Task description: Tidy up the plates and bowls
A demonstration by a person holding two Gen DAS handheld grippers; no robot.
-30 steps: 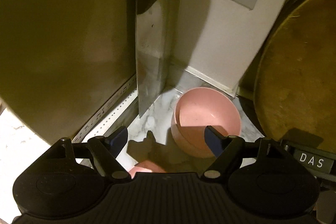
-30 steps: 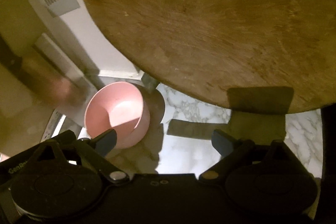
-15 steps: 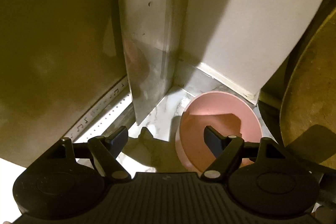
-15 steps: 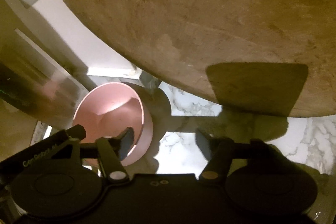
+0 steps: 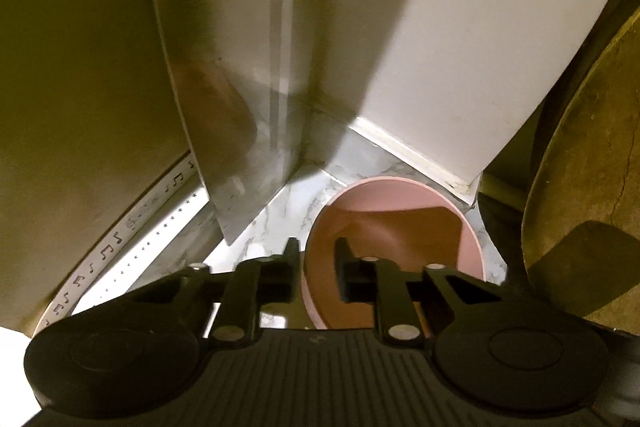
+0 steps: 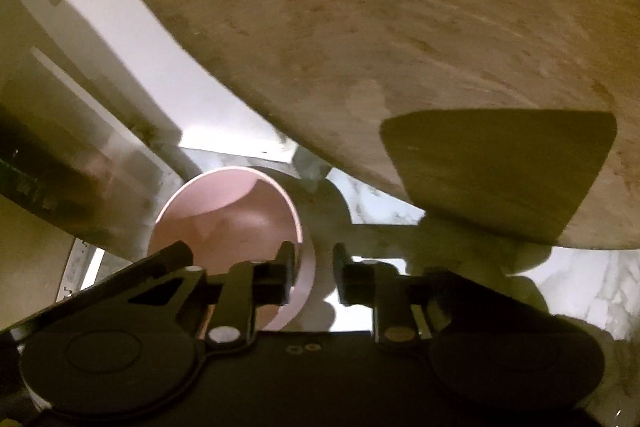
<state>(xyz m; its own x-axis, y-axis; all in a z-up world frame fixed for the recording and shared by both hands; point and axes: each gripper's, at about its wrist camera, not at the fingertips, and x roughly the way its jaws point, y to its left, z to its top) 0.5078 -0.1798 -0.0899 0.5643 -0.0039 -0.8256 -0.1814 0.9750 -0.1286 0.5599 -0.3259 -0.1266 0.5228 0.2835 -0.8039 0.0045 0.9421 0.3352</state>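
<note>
A pink bowl (image 5: 400, 227) stands on the marble counter in a back corner; it also shows in the right wrist view (image 6: 232, 215). My left gripper (image 5: 318, 267) is shut on the bowl's left rim, one finger inside and one outside. My right gripper (image 6: 316, 273) is shut on the bowl's right rim, left finger inside, right finger outside. Both hold the same bowl from opposite sides.
A cleaver blade (image 5: 236, 107) stands upright just left of the bowl. A large round wooden board (image 6: 380, 47) leans close on the right, also in the left wrist view (image 5: 592, 167). A white appliance (image 5: 440, 47) stands behind. A white plate rim (image 5: 120, 239) lies left.
Both grippers moved in toward the bowl and went from wide open to shut on its rim, the left on the left side, the right on the right side.
</note>
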